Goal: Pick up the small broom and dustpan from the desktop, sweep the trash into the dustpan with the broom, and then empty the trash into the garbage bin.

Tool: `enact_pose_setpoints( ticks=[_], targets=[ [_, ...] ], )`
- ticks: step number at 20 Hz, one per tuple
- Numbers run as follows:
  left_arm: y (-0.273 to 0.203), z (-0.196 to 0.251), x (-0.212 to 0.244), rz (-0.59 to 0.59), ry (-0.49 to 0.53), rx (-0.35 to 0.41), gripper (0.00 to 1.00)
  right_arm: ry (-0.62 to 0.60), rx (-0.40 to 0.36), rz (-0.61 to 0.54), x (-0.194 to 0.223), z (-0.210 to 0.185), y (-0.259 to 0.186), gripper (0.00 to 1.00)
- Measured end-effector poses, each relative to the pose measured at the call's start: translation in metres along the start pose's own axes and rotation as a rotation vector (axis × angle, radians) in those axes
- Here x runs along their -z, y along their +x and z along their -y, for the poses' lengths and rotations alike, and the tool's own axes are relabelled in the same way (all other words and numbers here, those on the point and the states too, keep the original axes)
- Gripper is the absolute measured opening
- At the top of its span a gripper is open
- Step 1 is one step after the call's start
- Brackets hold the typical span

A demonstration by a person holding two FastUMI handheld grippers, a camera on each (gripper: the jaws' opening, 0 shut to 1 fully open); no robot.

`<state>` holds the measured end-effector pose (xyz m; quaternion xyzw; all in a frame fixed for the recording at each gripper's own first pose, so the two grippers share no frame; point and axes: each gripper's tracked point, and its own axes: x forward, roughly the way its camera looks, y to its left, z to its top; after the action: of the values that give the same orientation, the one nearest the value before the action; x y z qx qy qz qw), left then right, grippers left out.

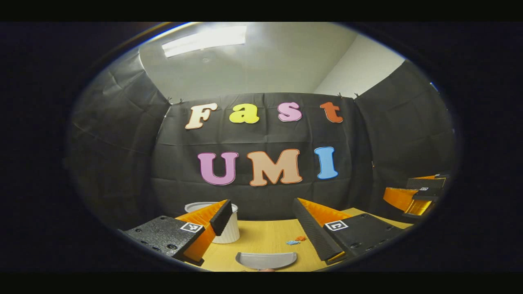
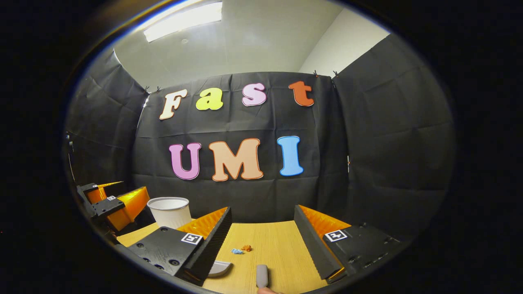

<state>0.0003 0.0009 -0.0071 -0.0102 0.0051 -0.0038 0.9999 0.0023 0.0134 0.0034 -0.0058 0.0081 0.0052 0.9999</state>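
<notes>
Lying untouched on the wooden desktop (image 2: 269, 241), the grey dustpan (image 1: 266, 260) sits right at the near edge under the left gripper (image 1: 261, 228), while what looks like the broom (image 2: 262, 276) handle pokes in just below the right gripper (image 2: 261, 241). Both grippers hang above the desk with jaws spread wide and nothing in them, so I'd say nothing's really started. The little blue and orange trash (image 2: 242, 249) bits are unswept mid-desk, and the white garbage bin (image 2: 169, 211) waits at the back left.
</notes>
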Motion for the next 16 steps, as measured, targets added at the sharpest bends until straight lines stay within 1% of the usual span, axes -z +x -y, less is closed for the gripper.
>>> enact_pose_setpoints(
  ticks=[2,3,4,5,6,7,9,10,11,12,13,14,16],
  targets=[
    [0.0005,-0.0001,0.0,-0.002,-0.002,0.003,0.96,-0.001,0.0,0.001,-0.0001,-0.0007,0.0,0.92],
    [-0.0001,-0.0008,-0.0002,-0.002,-0.002,0.003,0.92,-0.001,-0.001,0.002,0.0006,-0.0012,0.0005,0.92],
    [-0.0007,-0.0002,0.0002,-0.002,-0.002,0.004,0.96,-0.002,-0.001,0.002,-0.0002,-0.001,-0.0003,0.92],
    [-0.0009,-0.0003,-0.0001,-0.002,-0.002,0.004,0.92,-0.003,-0.002,0.001,-0.0004,-0.0017,-0.0001,0.92],
    [-0.0009,-0.0006,-0.0008,-0.001,-0.002,0.004,0.92,-0.003,-0.003,0.003,-0.0006,-0.0017,-0.0014,0.92],
    [-0.0009,-0.0007,-0.0024,-0.001,-0.003,0.004,0.96,-0.003,-0.005,0.003,-0.0008,-0.0019,-0.0013,0.92],
    [-0.0037,-0.0019,0.0004,-0.003,-0.005,0.004,0.88,-0.002,-0.007,0.003,-0.0008,-0.0028,-0.0021,0.92],
    [-0.0046,-0.0023,-0.0001,-0.003,-0.005,0.003,0.96,-0.003,-0.007,0.002,-0.0014,-0.0031,-0.0027,0.92],
    [-0.0048,-0.0022,-0.0002,-0.004,-0.005,0.004,0.93,-0.003,-0.009,0.002,-0.0016,-0.0031,-0.0028,0.92],
    [-0.005,-0.0029,-0.0006,-0.004,-0.005,0.003,0.96,-0.003,-0.01,-0.001,-0.0003,-0.0042,-0.0031,0.92],
    [-0.0052,-0.0024,-0.0006,-0.006,-0.005,0.004,0.96,-0.003,-0.011,-0.003,-0.0001,-0.0041,-0.0034,0.92],
    [-0.0047,-0.0022,0.0003,-0.007,-0.003,0.003,0.92,-0.004,-0.013,-0.003,0.0004,-0.0047,-0.004,0.92],
    [-0.0059,-0.0031,0.0008,-0.008,-0.002,0.003,0.92,-0.008,-0.016,-0.005,0.0009,-0.0061,-0.0047,0.92]
  ],
)
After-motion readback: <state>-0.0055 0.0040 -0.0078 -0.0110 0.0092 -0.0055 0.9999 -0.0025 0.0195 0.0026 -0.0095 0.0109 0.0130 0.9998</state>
